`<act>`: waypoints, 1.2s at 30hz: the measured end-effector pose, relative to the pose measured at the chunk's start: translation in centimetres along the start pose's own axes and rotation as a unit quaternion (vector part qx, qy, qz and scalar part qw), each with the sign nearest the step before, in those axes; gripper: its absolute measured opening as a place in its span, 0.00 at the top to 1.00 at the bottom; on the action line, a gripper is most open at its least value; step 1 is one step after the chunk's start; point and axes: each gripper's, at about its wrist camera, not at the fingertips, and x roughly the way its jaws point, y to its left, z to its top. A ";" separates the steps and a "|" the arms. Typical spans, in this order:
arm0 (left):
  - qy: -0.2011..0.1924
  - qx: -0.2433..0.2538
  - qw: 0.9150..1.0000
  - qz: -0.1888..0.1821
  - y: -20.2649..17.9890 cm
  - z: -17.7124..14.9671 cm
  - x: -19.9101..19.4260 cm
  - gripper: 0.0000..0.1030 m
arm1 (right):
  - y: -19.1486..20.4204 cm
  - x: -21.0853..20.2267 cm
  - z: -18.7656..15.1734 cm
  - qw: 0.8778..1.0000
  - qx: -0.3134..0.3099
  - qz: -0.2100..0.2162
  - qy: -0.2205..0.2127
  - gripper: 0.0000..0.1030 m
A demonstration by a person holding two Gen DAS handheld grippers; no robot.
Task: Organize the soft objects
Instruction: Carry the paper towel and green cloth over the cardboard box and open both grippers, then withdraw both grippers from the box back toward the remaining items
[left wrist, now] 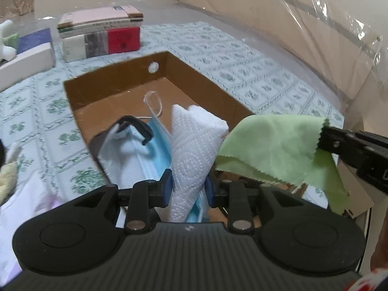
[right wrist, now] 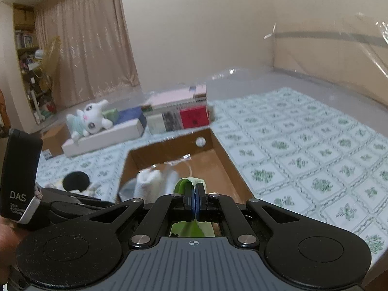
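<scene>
Left wrist view: left gripper (left wrist: 189, 184) jaws clamping folded paper towel (left wrist: 194, 145) over cardboard box (left wrist: 116, 80); right gripper (right wrist: 195, 201) jaws shut, pinching green cloth (left wrist: 274, 145).

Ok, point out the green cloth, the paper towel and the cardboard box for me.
green cloth (left wrist: 271, 145), left wrist view, middle of the hanging fabric.
paper towel (left wrist: 194, 145), left wrist view, embossed front face.
cardboard box (left wrist: 116, 82), left wrist view, inner far wall.
</scene>
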 end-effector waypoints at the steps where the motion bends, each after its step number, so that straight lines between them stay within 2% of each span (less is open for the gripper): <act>1: 0.001 0.003 1.000 -0.001 -0.1 0.1 0.4 0.75 | -0.3 0.5 -0.2 1.000 0.002 0.000 0.005 0.99; 5: 0.006 0.009 1.000 0.001 -0.1 0.6 1.6 0.68 | -1.0 2.4 -0.9 1.000 0.011 0.001 0.024 0.99; 9: -0.003 0.005 1.000 0.006 0.5 0.5 0.6 0.53 | -1.1 3.6 -1.1 0.999 0.012 0.006 0.036 0.99; 14: -0.028 -0.009 1.000 0.006 1.6 0.1 -2.5 0.49 | -0.4 4.5 -1.4 0.999 0.003 0.010 0.044 0.99; 21: -0.054 -0.031 0.998 0.014 2.4 -0.7 -5.9 0.49 | 0.2 4.7 -2.9 0.997 -0.001 0.019 0.070 0.99; 26: -0.063 -0.048 0.997 0.020 2.9 -1.7 -7.6 0.49 | 0.5 4.0 -3.4 0.998 -0.004 0.015 0.068 0.98; 28: -0.068 -0.055 0.996 0.023 3.0 -2.1 -8.5 0.49 | 0.6 3.5 -3.5 0.998 -0.003 0.011 0.064 0.94; 29: -0.070 -0.059 0.995 0.023 3.2 -2.4 -8.9 0.49 | 0.6 3.1 -3.5 0.998 -0.001 0.010 0.063 0.84; 30: -0.072 -0.063 0.995 0.024 3.2 -2.7 -9.3 0.49 | 0.7 2.8 -3.6 0.998 0.001 0.009 0.061 0.64; 32: -0.076 -0.068 0.994 0.029 3.3 -3.3 -10.2 0.49 | 0.8 2.0 -3.8 0.999 0.002 0.004 0.053 0.37; 36: -0.083 -0.074 0.993 0.034 3.4 -4.5 -12.2 0.49 | 1.4 0.1 -3.8 0.999 0.006 0.001 0.041 0.37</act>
